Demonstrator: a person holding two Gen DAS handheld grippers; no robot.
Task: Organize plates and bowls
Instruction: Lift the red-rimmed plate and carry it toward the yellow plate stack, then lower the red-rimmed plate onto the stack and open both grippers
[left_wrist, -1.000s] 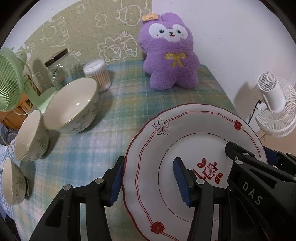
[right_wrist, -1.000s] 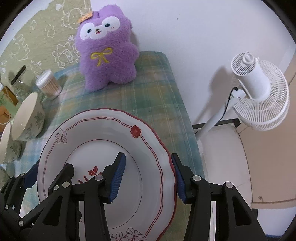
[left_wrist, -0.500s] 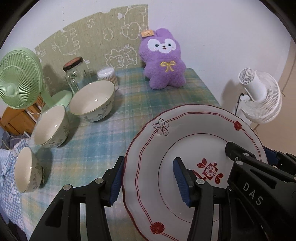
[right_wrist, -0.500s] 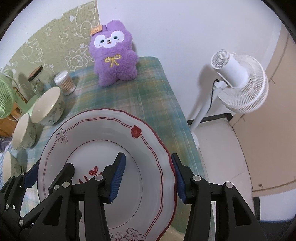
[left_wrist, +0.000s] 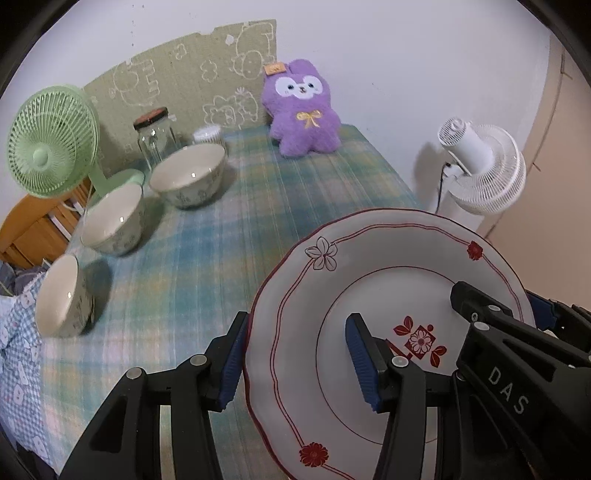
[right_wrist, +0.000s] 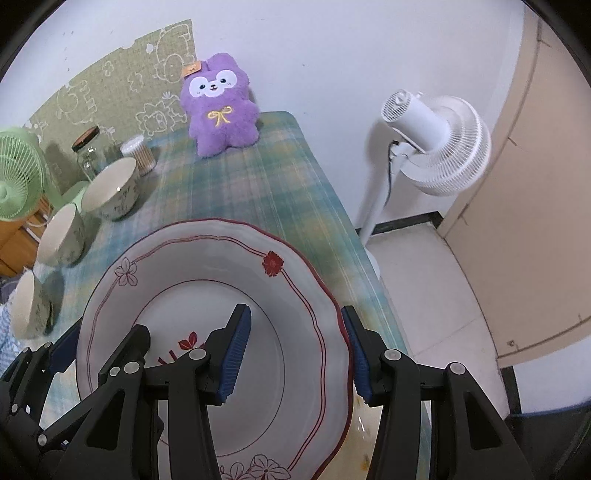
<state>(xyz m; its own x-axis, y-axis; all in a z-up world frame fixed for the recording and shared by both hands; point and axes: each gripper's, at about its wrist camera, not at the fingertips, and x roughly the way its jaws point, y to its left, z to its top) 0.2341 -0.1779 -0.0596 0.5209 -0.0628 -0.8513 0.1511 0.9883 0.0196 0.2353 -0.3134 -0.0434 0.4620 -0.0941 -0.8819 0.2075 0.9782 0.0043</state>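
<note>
A white plate (left_wrist: 388, 266) with a red rim line and flower marks hangs tilted above the checked tablecloth (left_wrist: 221, 251). My left gripper (left_wrist: 295, 332) is shut on its left rim, one pad under the edge and one on the inner face. My right gripper (right_wrist: 293, 317) is shut on the right rim of the same plate (right_wrist: 207, 266). Each gripper shows at the edge of the other's view. Three floral bowls stand in a row at the left: a large bowl (left_wrist: 188, 179), a medium bowl (left_wrist: 112, 218) and a small bowl (left_wrist: 62, 295).
A purple plush toy (left_wrist: 301, 110) sits at the table's far end. A glass jar (left_wrist: 155, 136), a cotton-swab tub (left_wrist: 207, 134) and a green fan (left_wrist: 51, 144) stand at the back left. A white floor fan (right_wrist: 436, 144) stands off the table's right edge.
Both grippers have risen and drawn back from the plush toy, carrying the plate together. More of the table and all three bowls have come into view.
</note>
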